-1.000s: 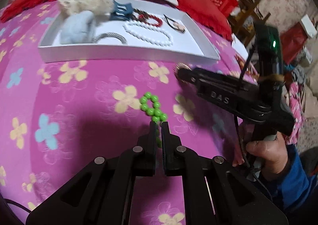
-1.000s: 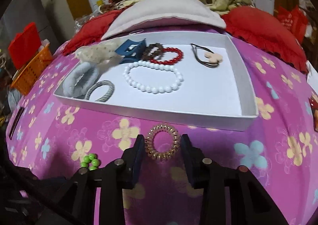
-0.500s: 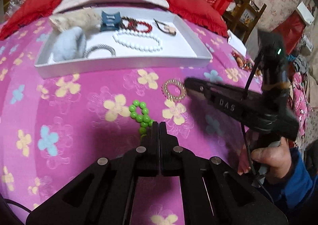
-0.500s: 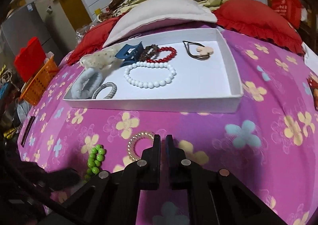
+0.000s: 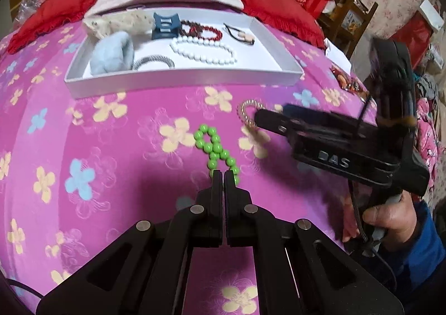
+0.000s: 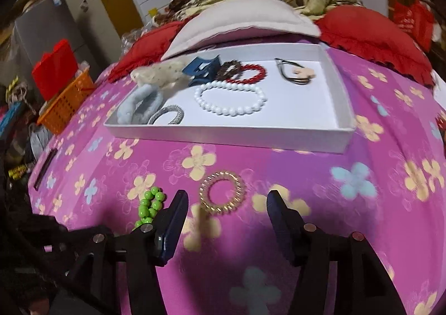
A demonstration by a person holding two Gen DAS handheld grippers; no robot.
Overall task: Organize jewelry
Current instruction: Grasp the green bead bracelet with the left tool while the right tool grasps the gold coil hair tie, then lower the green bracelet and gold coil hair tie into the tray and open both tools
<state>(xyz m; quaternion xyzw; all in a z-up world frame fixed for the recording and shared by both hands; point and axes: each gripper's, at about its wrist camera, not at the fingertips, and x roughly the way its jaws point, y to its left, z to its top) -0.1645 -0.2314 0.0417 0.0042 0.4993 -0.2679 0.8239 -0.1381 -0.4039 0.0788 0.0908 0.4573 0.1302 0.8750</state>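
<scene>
Change since earlier: the right tool (image 6: 225, 203), pressed together half a second ago, has just been opening; the gold spiral hair tie (image 6: 222, 193) lies on the bedspread between and just ahead of its tips, touched by neither pad.
Left tool (image 5: 223, 173): pressed together as before, its tips at the near end of the green bead bracelet (image 5: 216, 149); whether it pinches a bead or the string cannot be told, since the tips cover that end.
Green bead bracelet: lies twisted on the pink floral bedspread (image 5: 111, 153); in the right wrist view the right tool's left finger (image 6: 174, 212) cuts off its lower beads.
Gold spiral hair tie: right of the bracelet; in the left wrist view the right tool's tip hides its far side.
Person's hand (image 5: 390, 217): grips the right tool's handle, with a blue sleeve behind it.
White tray (image 6: 338, 97): farther up the bed, apart from both loose pieces; it holds a white bead bracelet (image 6: 231, 100), a red bead bracelet (image 6: 248, 74), a grey braided band (image 6: 167, 117), a pale blue scrunchie (image 6: 136, 106), a blue claw clip (image 6: 202, 68) and a dark hair tie with a beige flower (image 6: 298, 74).
Hard to make out: a cream fuzzy piece (image 6: 156, 77) at the tray's far left corner, blurred.
Farthest: red pillows (image 6: 370, 36) and a pale cushion (image 6: 239, 22) behind the tray.
</scene>
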